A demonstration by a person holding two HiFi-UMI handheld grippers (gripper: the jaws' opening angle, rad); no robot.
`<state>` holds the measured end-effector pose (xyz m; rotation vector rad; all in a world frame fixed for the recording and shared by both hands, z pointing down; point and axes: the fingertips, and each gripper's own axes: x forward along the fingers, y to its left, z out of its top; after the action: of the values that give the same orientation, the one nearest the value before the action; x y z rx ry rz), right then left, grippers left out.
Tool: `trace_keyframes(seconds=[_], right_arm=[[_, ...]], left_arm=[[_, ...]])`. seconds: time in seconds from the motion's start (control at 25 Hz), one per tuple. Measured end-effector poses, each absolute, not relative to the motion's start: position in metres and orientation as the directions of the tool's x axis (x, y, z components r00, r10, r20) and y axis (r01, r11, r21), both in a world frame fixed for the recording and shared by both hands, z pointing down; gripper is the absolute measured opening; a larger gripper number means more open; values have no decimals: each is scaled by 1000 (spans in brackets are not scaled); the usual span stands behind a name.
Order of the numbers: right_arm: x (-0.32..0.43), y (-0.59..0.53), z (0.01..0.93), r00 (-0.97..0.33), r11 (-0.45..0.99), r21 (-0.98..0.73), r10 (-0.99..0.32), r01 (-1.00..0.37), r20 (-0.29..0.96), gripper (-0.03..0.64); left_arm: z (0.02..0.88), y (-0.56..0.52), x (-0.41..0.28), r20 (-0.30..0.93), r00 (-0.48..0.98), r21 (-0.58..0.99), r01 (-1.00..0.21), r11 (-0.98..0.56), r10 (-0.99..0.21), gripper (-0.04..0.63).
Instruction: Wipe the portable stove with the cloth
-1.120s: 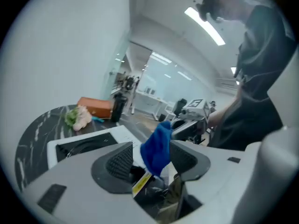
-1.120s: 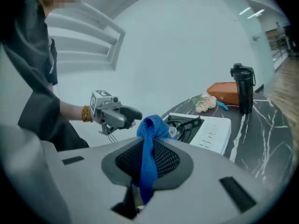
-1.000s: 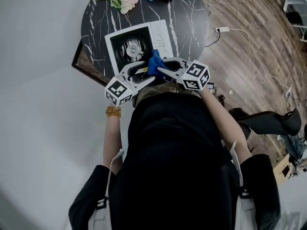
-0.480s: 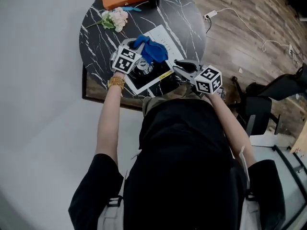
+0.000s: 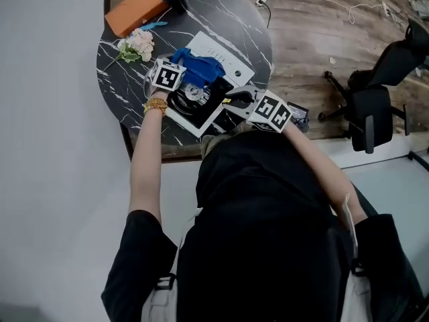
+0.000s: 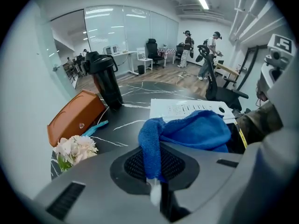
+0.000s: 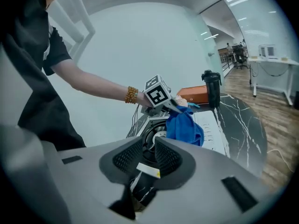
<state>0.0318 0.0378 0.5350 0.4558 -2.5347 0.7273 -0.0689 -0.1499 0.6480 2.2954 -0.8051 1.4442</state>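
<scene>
In the head view, the left gripper (image 5: 182,79) holds the blue cloth (image 5: 201,69) on the stove (image 5: 221,59), mid-table (image 5: 255,32), with bare top at upper right. The right gripper (image 5: 234,99) is at the stove's near edge. In the left gripper view, the jaws pinch a cloth fold. In the right gripper view, the jaws are slightly spread, just opened, with the stove's edge in the gap.
</scene>
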Motion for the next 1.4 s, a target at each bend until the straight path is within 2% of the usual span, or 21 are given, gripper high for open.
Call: trace_keyframes(seconds=[0.24,0.44,0.56,0.68,0.76,0.8,0.88,0.92,1.04,1.12,1.16,1.2,1.32,1.36,1.4], right_arm=[[24,28,527,-842,801,-398,-228,-447,488,71],[14,36,531,-835,835,-362,-193,-415,515,71],[12,42,534,-826,847,-343,-180,-406,534,71],[10,41,530,-815,859,-296,-210,-417,539,71],[6,44,529,-802,879,-248,-215,-408,558,74],[2,45,528,-796,894,-218,-209,-390,569,92],[-15,48,523,-796,936,-153,-174,-317,580,204],[-26,53,520,-803,957,-122,-146,-262,578,235],[-61,72,515,-833,991,-75,-55,-114,550,250],[-76,77,507,-867,993,-90,-26,-81,498,247],[-80,79,499,-889,993,-98,-16,-69,457,193],[-82,79,489,-913,993,-103,-11,-58,408,35],[-75,75,448,-974,982,-183,-13,-56,225,35],[-73,72,431,-989,969,-243,-14,-50,147,35],[-72,68,415,-997,949,-315,-10,-32,71,35]], left_arm=[[652,-118,-117,943,255,-10,-620,-784,-214,31],[655,-78,-183,970,164,-31,-647,-762,-179,31],[658,-48,-211,975,181,34,-694,-719,-129,31],[643,-32,-211,938,256,16,-708,-706,-235,31],[609,-21,-201,842,407,107,-770,-629,-354,32],[581,-15,-188,747,521,209,-774,-598,-412,32],[516,5,-149,487,735,414,-670,-616,-472,32],[486,19,-129,367,806,467,-592,-657,-464,32],[427,60,-86,157,908,479,-413,-774,-388,32],[408,77,-73,88,928,477,-358,-803,-362,32],[404,83,-72,74,925,474,-362,-803,-373,32],[405,87,-73,76,913,473,-387,-792,-401,32],[426,93,-91,117,855,493,-492,-718,-505,32],[434,95,-97,125,843,500,-508,-701,-523,47],[441,98,-99,134,839,495,-517,-698,-527,100]])
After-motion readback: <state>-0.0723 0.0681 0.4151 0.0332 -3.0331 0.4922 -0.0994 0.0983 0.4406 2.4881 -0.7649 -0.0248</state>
